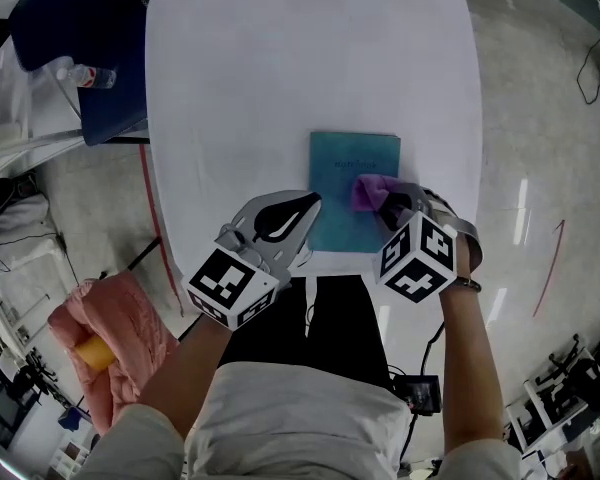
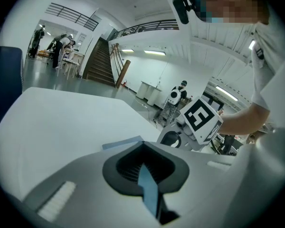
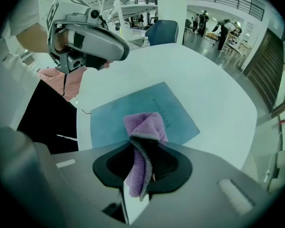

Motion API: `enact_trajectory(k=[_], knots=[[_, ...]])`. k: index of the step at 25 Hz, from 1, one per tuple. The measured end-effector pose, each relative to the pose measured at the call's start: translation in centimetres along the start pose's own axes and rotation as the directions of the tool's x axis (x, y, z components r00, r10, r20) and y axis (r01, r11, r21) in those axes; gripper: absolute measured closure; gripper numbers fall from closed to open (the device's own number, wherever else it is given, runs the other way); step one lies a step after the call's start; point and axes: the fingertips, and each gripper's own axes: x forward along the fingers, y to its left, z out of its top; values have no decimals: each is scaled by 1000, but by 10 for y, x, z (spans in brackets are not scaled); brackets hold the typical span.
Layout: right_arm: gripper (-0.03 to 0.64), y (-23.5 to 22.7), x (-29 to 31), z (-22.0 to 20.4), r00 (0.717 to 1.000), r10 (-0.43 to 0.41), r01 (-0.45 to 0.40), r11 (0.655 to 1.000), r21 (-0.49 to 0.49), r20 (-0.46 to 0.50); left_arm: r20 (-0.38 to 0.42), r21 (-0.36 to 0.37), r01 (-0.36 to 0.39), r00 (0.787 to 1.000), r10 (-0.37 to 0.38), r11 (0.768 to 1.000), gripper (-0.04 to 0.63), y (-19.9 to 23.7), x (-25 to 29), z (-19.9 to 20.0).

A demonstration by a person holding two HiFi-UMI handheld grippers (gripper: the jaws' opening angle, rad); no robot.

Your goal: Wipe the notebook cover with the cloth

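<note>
A teal notebook (image 1: 340, 173) lies flat near the front edge of the white table (image 1: 280, 68). A purple cloth (image 1: 368, 190) rests on its cover, right of the middle. My right gripper (image 1: 383, 206) is shut on that cloth; in the right gripper view the cloth (image 3: 145, 127) bunches out of the jaws onto the notebook (image 3: 109, 122). My left gripper (image 1: 313, 204) sits at the notebook's left edge. In the left gripper view a thin blue edge of the notebook (image 2: 149, 189) is pinched between its shut jaws, and a corner shows beyond.
A dark blue chair (image 1: 75, 48) with a water bottle (image 1: 85, 74) stands off the table's back left. A pink bundle (image 1: 115, 333) lies on the floor at the left. The table's front edge runs just below the notebook, by the person's body.
</note>
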Motion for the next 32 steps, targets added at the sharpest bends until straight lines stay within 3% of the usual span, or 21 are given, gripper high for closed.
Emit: enact_trajectory(k=[27, 32], knots=[[513, 85, -5, -33, 981, 190, -185, 980, 76, -51, -59, 73, 112, 992, -108, 991, 595, -27, 16, 0], [512, 89, -5, -35, 983, 177, -172, 980, 97, -47, -62, 75, 110, 992, -106, 991, 595, -25, 15, -2]])
